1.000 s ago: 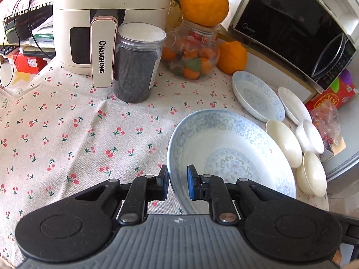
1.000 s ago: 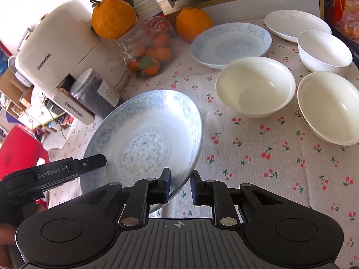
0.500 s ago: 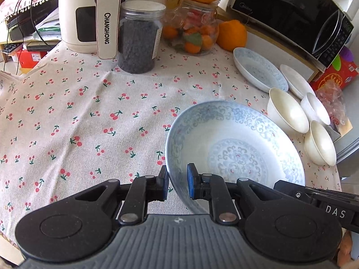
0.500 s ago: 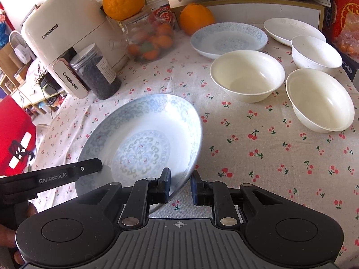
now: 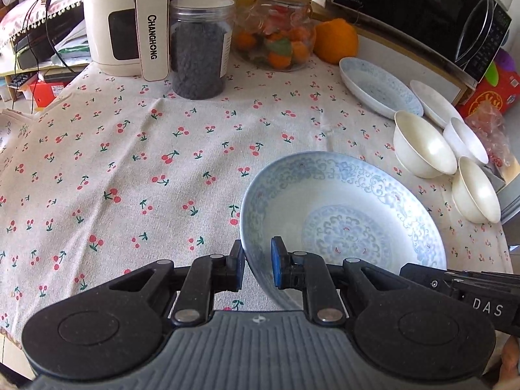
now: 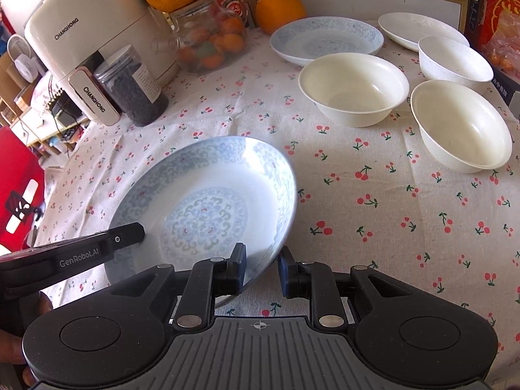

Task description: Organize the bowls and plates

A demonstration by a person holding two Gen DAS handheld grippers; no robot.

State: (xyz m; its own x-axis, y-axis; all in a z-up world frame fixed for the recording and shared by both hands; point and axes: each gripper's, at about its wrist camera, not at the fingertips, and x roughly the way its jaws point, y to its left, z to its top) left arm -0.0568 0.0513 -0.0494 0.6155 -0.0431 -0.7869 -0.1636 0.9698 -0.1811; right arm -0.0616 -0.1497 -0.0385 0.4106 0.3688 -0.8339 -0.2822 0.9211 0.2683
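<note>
Blue-patterned porcelain, the large shallow plate (image 5: 341, 221) sits low over the cherry-print bench (image 5: 130, 162), its left rim pinched by the left claw (image 5: 256, 266), its right rim between the right claw's (image 6: 261, 271) opening jaws. Unstacked remain a second blue-patterned plate (image 6: 325, 40), a white plate (image 6: 419, 29) and three cream bowls (image 6: 354, 87).

The big plate (image 5: 341, 214) is pale blue-white with a scrolling blue floral border and a blue medallion in its middle. A second plate (image 6: 326, 40) further back carries the same blue pattern. Three bowls (image 6: 354, 87) are plain cream, and a small plate (image 6: 419, 29) is white. The tablecloth (image 5: 130, 162) is off-white, sprinkled with red cherries on green stems. Both grippers (image 5: 257, 266) are black with blue pads (image 5: 278, 263).
</note>
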